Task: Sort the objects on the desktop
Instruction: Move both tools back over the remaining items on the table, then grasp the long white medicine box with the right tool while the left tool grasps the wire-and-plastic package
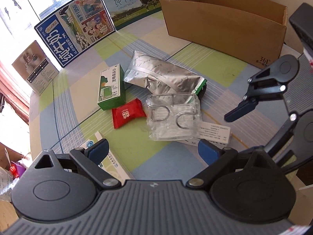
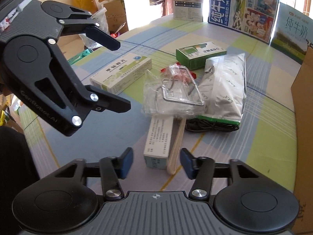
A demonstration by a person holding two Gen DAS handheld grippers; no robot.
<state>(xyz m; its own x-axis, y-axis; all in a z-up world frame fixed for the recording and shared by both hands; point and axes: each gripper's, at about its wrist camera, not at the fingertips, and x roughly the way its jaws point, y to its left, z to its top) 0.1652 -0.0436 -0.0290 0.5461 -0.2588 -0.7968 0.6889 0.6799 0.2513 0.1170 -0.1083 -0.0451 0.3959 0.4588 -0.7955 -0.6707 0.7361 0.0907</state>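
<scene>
Several small things lie heaped in the middle of the worktop, and from the left wrist view I see my left claw hanging wide open over its near edge, holding nothing. Ahead of it sit a green box, a red sachet, a silver foil bag and a clear plastic pack with bent metal wire inside. I judge the sachet light and soft, easy to pinch across its middle; the green box looks stiff and light, best taken across its narrow sides. The foil bag seems slippery and yielding, so I would bite on a crimped end. The cardboard box stands behind, open-topped. My right claw reaches in from the right, tilted down toward the pile.

From the right wrist view, my right claw is also spread open and empty, low over the worktop, with a white carton and a wooden stick lying between its fingers' line of approach. The stick looks thin and light, likely to slide flat; the carton is stiff, good across its width. A longer white-and-green box lies beyond, beneath my left claw, which hovers open above it.
</scene>
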